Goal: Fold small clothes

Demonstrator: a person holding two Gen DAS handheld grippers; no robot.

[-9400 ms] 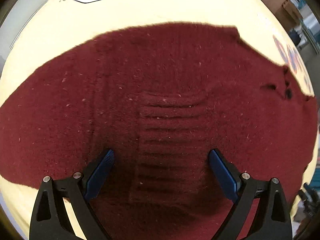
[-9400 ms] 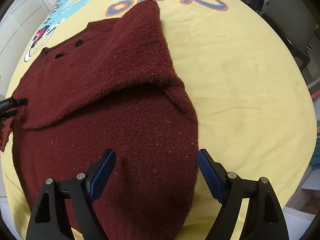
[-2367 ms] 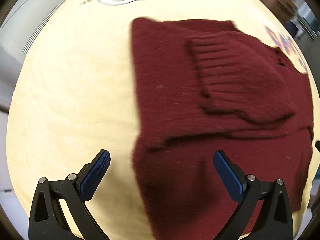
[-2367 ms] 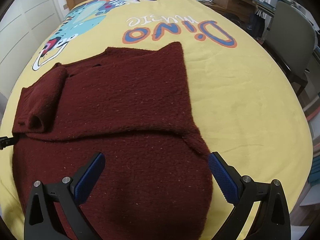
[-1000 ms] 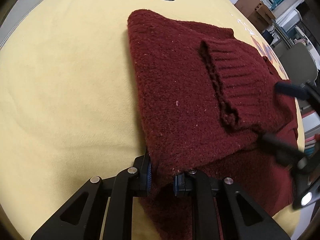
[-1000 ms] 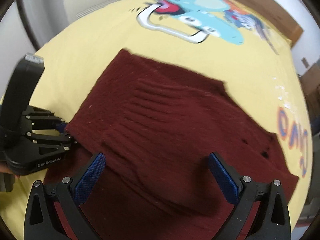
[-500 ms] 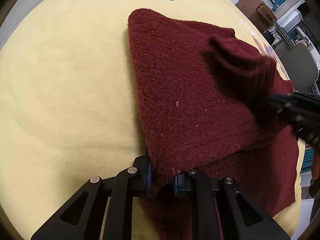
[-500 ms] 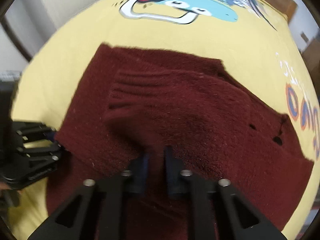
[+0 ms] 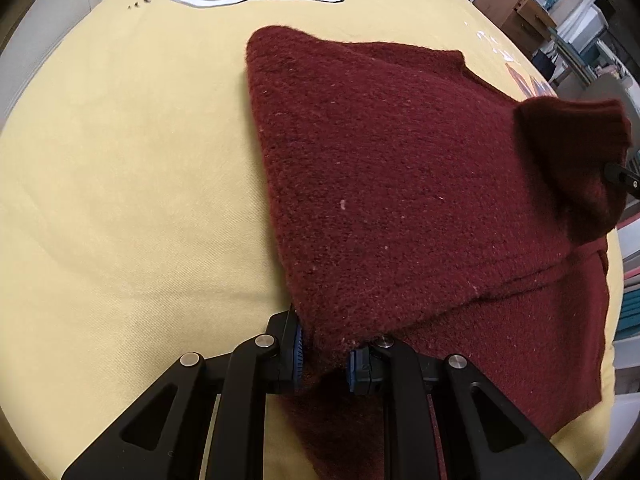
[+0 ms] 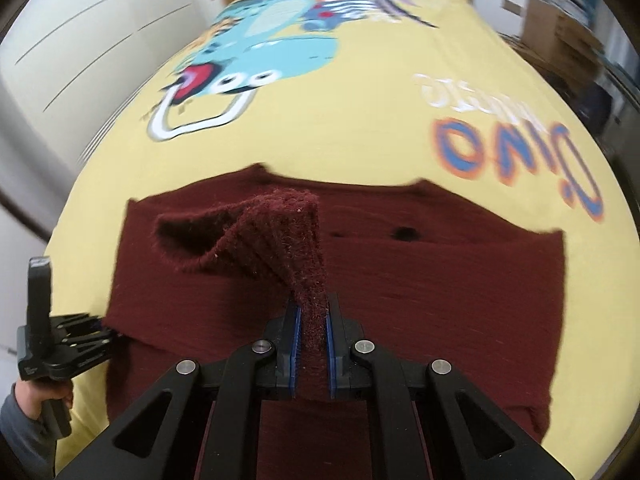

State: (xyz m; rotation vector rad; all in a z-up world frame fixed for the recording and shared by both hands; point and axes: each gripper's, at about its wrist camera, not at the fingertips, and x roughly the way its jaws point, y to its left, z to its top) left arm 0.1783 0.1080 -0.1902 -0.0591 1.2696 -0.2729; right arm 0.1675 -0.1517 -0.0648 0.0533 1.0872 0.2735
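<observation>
A dark red knit sweater (image 9: 400,184) lies partly folded on a yellow bedspread (image 9: 120,160); it also shows in the right wrist view (image 10: 440,280). My left gripper (image 9: 323,354) is shut on the sweater's left folded edge, low on the bed. My right gripper (image 10: 311,340) is shut on the ribbed sleeve cuff (image 10: 256,232) and holds it lifted above the sweater's body. The raised cuff (image 9: 572,148) shows at the right in the left wrist view. The left gripper (image 10: 68,344) appears at the left edge of the right wrist view.
The bedspread carries a blue dinosaur print (image 10: 272,40) and "Dino" lettering (image 10: 520,148). White cupboards (image 10: 60,40) stand to the left of the bed. Wooden furniture (image 9: 516,4) and shelves stand beyond the far right side.
My right gripper closed on the sleeve cuff and lifted it up and to the right across the sweater. My left gripper stayed shut on the folded edge.
</observation>
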